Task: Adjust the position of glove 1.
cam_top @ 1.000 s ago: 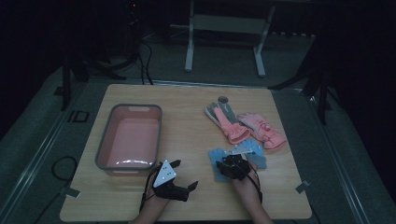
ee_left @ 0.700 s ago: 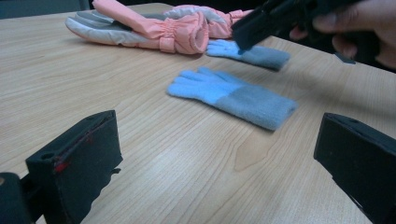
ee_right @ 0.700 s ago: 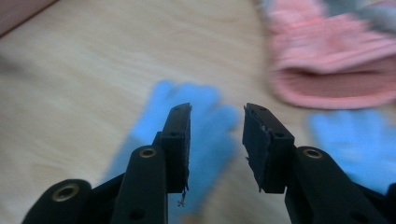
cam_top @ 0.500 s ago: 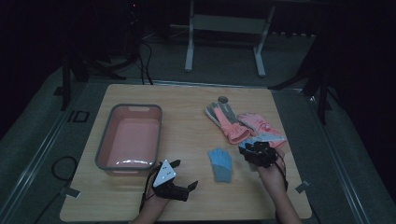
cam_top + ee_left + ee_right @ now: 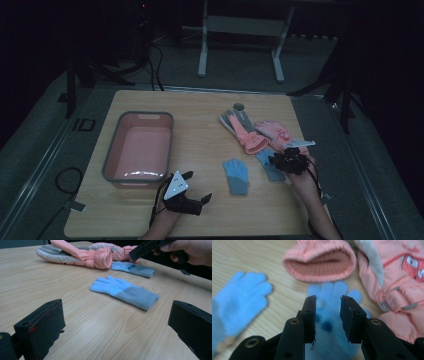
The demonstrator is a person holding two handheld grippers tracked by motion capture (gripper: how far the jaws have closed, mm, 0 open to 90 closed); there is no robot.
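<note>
Right gripper (image 5: 328, 302), jaws parted and empty, hovers over a blue knit glove (image 5: 332, 322); left gripper (image 5: 192, 192), at seven o'clock, gapes wide.

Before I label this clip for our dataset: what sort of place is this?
Probably a recording studio or lab set up for handling demonstrations, not a home: a lone wooden table stands on a grey mat in a darkened room, cables run across the floor, and a metal stand is behind it.
</note>
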